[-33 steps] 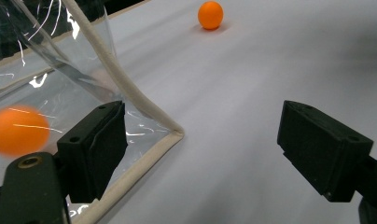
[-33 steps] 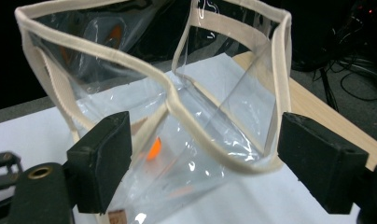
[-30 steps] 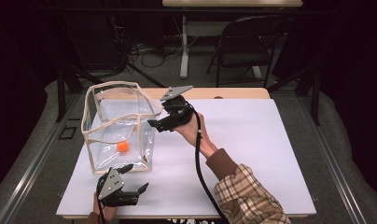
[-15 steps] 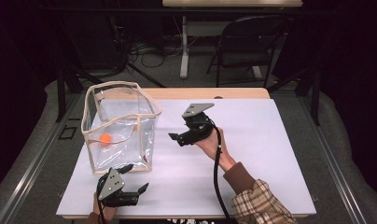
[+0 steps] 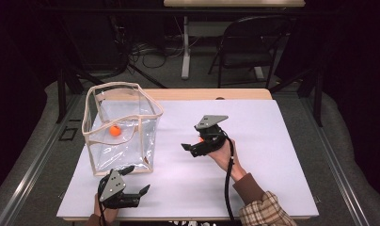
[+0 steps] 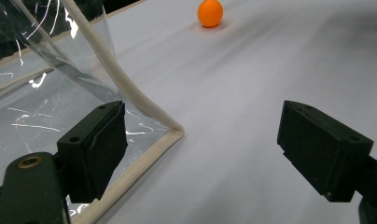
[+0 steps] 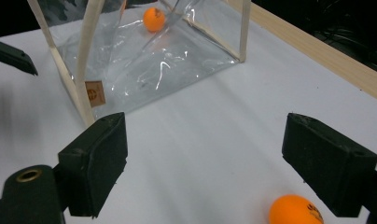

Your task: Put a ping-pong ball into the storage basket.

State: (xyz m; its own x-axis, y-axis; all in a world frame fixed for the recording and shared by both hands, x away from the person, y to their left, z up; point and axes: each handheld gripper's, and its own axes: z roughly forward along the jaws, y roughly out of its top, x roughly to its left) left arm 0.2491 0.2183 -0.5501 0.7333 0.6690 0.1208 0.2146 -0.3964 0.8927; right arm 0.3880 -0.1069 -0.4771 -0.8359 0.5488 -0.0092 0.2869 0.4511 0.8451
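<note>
A clear plastic bag (image 5: 122,141) with beige trim stands open at the left of the white table (image 5: 282,155). One orange ball (image 5: 114,131) lies inside it, also seen through the plastic in the right gripper view (image 7: 154,19). A second orange ball (image 7: 294,212) rests on the table just beside my right gripper's right jaw, and it sits far off in the left gripper view (image 6: 210,12). My right gripper (image 5: 190,147) (image 7: 205,140) hovers low over mid-table, open and empty, aimed at the bag. My left gripper (image 5: 137,179) (image 6: 203,140) stands open at the bag's front corner (image 6: 175,133).
A wooden table edge (image 5: 211,94) runs behind the white surface. A black folding chair (image 5: 249,47) and cables on the floor lie beyond. The right half of the white table is bare.
My right gripper has come away from the bag's top, moving right and down toward the table. The ball inside the bag has shifted about. The left gripper has stayed put.
</note>
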